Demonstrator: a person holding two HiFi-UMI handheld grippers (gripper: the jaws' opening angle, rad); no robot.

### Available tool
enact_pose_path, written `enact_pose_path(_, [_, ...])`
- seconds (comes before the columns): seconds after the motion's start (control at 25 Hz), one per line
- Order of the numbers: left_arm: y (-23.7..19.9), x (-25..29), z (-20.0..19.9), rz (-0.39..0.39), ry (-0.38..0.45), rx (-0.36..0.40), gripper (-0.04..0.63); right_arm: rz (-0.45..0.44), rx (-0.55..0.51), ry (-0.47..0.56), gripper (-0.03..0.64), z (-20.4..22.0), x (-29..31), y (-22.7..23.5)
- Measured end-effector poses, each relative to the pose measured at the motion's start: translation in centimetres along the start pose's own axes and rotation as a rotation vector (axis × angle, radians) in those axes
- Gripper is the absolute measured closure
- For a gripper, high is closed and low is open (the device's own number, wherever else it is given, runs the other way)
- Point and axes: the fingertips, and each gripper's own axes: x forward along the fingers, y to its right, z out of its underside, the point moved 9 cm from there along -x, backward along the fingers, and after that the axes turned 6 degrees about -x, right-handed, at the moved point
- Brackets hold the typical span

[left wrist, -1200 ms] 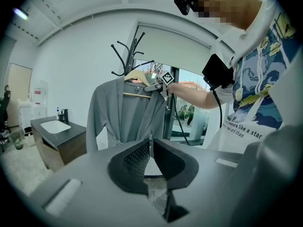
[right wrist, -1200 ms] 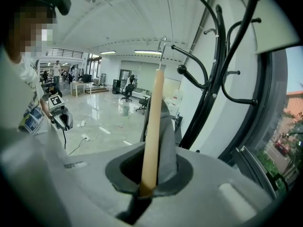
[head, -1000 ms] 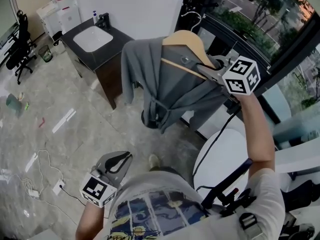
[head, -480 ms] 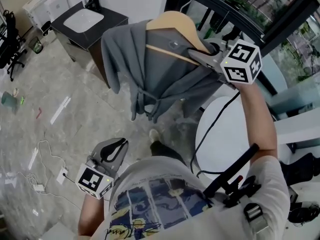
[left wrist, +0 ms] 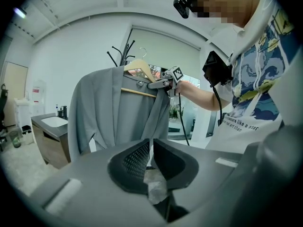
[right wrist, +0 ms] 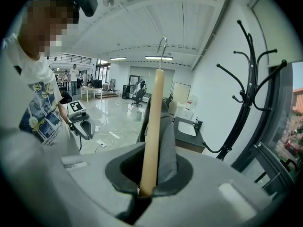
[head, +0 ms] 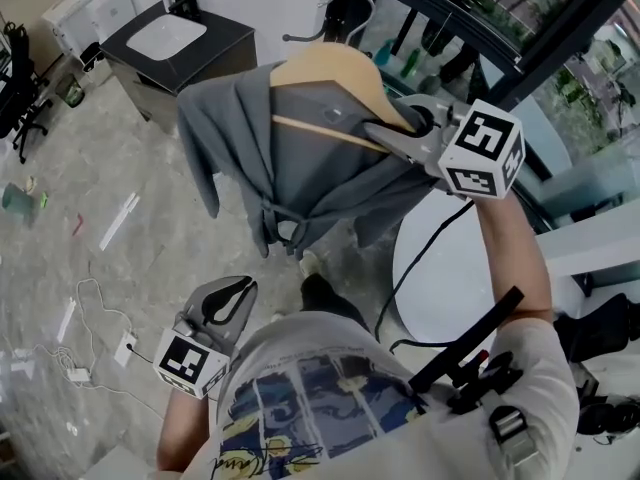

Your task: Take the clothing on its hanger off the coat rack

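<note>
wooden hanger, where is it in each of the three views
Head view: wooden hanger upper centre, its right end clamped in the right tool.
Left gripper view: upper centre, left of the middle.
Right gripper view: end-on, a pale upright bar at centre, between that tool's jaws.
Shared landmark: sink cabinet, head view top left, left gripper view lower left, right gripper view just right of the hanger.
</note>
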Motion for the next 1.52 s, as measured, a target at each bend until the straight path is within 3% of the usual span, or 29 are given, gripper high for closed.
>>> enact_pose_path(0.64, [0.8,-2.2,1.8,0.031,0.022,-0.006,0.565,0.001,-0.012,-0.008,0.611,-1.0,-1.0,-6.5])
enact_pose_path(1.52, [1.3,-2.8,1.6,0.025,0.029,-0.004,0.565,-0.030,0.003,-0.009,0.611,-0.6,-0.8,-8.1])
